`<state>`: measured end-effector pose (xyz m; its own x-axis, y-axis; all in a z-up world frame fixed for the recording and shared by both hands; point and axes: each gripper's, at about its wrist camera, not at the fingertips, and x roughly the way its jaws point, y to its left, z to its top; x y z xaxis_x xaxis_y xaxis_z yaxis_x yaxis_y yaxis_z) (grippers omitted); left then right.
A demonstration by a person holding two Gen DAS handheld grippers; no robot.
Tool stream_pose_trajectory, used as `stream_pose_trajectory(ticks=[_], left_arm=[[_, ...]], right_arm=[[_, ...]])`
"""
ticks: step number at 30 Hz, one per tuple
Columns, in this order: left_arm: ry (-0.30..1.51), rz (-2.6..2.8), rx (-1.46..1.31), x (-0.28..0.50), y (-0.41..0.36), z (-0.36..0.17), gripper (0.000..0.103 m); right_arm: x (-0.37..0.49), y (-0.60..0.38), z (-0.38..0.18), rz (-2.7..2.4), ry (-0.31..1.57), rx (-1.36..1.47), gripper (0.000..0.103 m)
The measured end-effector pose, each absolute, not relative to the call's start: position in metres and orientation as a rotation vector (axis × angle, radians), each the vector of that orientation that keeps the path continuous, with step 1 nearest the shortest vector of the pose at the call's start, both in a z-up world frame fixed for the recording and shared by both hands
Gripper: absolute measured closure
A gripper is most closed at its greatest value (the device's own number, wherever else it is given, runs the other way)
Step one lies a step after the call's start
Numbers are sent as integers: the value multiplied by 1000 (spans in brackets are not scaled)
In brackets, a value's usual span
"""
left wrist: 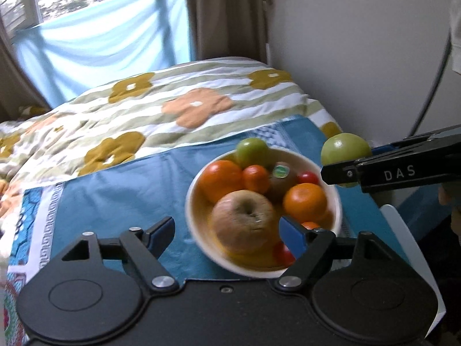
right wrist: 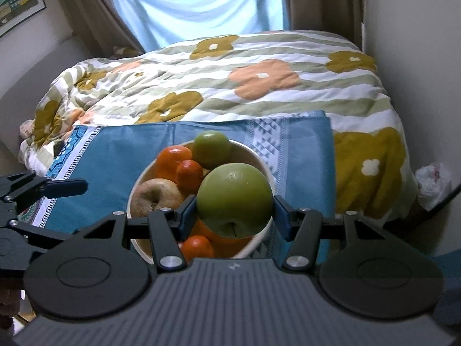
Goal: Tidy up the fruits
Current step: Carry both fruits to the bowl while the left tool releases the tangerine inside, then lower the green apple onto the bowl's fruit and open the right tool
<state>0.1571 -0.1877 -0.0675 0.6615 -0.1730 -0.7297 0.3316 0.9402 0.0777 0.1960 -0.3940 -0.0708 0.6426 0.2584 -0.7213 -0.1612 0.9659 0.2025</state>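
Observation:
A white bowl (left wrist: 190, 201) (right wrist: 256, 155) stands on a blue cloth and holds several fruits: a brownish apple (left wrist: 242, 219) (right wrist: 152, 196), oranges (left wrist: 220, 178) (right wrist: 170, 158), a green apple (left wrist: 252, 151) (right wrist: 211, 148), a kiwi with a sticker (left wrist: 283, 178) and small red tomatoes (left wrist: 308, 177). My left gripper (left wrist: 227, 230) is open just above the bowl's near side, its pads clear of the brownish apple below. One of its fingers (right wrist: 69, 186) shows at the left of the right wrist view. My right gripper (right wrist: 234, 212) (left wrist: 348, 161) is shut on a second green apple (right wrist: 234, 199) (left wrist: 344, 148), held over the bowl's right rim.
The blue cloth (left wrist: 115, 190) (right wrist: 129, 147) lies over a bed with a floral striped duvet (left wrist: 173, 106) (right wrist: 230, 80). A wall (left wrist: 360, 57) runs close on the right, curtains and a window at the back. A white plastic bag (right wrist: 432, 181) sits beside the bed.

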Motion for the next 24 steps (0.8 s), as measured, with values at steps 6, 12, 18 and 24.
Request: stream_pose_trajectory(ticks=[6, 12, 18, 24], left_arm=[[811, -215, 188, 152, -168, -67, 20], [825, -142, 152, 146, -153, -69, 20], [838, -84, 115, 142, -146, -73, 20], [843, -46, 78, 139, -137, -65, 20]], right_arm=[[215, -371, -83, 321, 861, 87, 32], [227, -357, -98, 362, 876, 71, 32], [226, -356, -96, 359, 829, 40, 11], [223, -356, -95, 364, 839, 30, 0]])
